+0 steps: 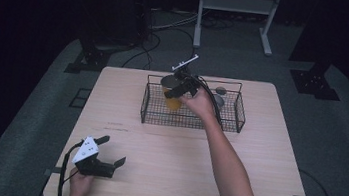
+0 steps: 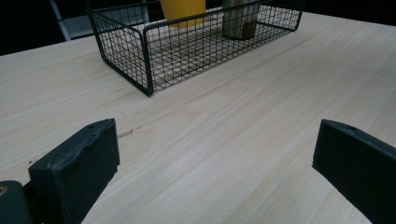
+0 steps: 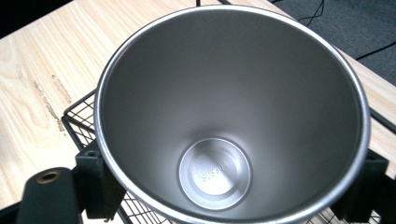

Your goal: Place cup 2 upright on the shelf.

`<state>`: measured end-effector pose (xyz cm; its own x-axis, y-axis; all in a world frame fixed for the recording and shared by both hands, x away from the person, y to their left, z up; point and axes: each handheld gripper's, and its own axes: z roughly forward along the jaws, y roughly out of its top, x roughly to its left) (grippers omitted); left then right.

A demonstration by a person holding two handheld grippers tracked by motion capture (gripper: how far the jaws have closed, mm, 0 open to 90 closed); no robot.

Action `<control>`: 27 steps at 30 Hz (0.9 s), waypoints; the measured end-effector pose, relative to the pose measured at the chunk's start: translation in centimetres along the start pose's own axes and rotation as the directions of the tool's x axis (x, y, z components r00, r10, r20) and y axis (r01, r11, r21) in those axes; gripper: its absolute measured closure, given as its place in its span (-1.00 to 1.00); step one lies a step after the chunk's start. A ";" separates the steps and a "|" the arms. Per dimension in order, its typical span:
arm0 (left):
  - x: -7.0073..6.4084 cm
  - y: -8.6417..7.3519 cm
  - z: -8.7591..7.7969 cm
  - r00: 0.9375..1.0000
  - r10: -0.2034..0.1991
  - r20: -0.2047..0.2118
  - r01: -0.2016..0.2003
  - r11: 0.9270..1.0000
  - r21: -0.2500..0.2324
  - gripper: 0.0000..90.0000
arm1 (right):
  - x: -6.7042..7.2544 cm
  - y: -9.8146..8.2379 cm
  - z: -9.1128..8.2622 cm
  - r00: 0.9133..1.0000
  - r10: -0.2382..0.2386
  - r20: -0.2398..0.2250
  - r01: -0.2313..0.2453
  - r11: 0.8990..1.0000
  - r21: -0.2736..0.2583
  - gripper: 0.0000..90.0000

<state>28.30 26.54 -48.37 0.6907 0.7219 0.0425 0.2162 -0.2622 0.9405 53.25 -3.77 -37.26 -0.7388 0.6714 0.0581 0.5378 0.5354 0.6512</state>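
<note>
Resting near the bench's near-left corner, the left tongs lie spread, with bare wood all around. Further right, a wire basket sits toward the far edge. Over its left end, the right tongs pinch a steel cup, shown empty in the right gripper view. One yellow cup stands beneath, another steel cup beside.

We see the wire basket on the table, toward its far edge, about centre. In the basket: cup at the left end, metal tumbler to its right. Right hand-held gripper sits over the basket's left part, at the cup. Left hand-held gripper sits at the near-left corner, well apart from the basket.
</note>
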 end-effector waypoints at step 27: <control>0.0 0.0 -0.1 1.000 0.002 -0.001 -0.002 1.000 0.000 -1.00 | -0.2 -1.9 2.7 0.999 0.025 0.022 -0.026 0.998 0.051 -0.67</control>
<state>28.27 26.58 -48.34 0.6905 0.7220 0.0442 0.2149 -0.2631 0.9405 53.48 -3.56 -40.52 -0.7159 0.6957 0.0583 0.5771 0.5428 0.6101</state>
